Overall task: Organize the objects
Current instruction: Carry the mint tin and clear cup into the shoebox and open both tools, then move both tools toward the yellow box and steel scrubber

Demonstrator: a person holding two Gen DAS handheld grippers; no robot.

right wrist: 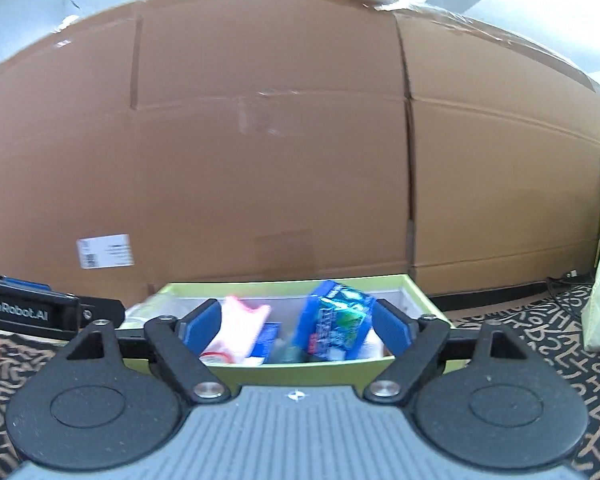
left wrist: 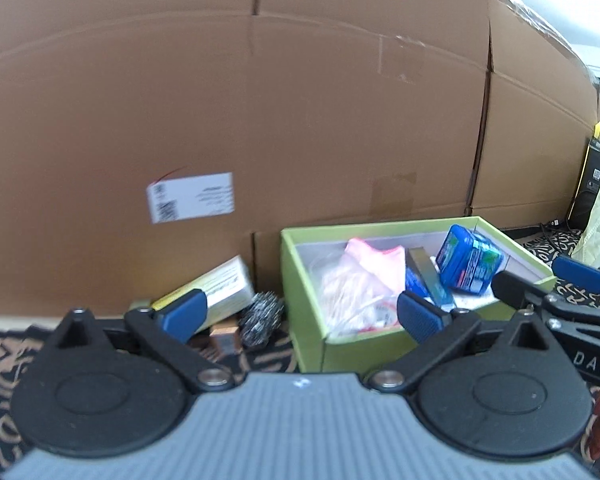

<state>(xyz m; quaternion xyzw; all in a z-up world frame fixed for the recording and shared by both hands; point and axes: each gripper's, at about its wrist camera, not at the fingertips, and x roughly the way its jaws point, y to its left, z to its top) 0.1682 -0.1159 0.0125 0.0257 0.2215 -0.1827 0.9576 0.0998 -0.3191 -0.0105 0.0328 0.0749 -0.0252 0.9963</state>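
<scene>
Both tongs gape, gripping nothing. Left tongs (left wrist: pixel 300 312) sit nearer the yellow-and-white cardboard carton (left wrist: pixel 224 288), leaning ahead-left, long axis slanting up-right, beside a steel scouring ball (left wrist: pixel 260 318). Right tongs (right wrist: pixel 298 330) face the green cardboard box (left wrist: pixel 300 276), holding a blue packet (right wrist: pixel 336 326) and pink bag (left wrist: pixel 360 280).

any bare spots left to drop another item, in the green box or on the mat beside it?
Green box is crowded: pink bag, small blue packs and the blue packet cover most of its floor; a white strip shows by the right wall. Left of it, the yellow-white carton and steel scrubber fill the gap. The patterned mat right of the box is bare.
</scene>
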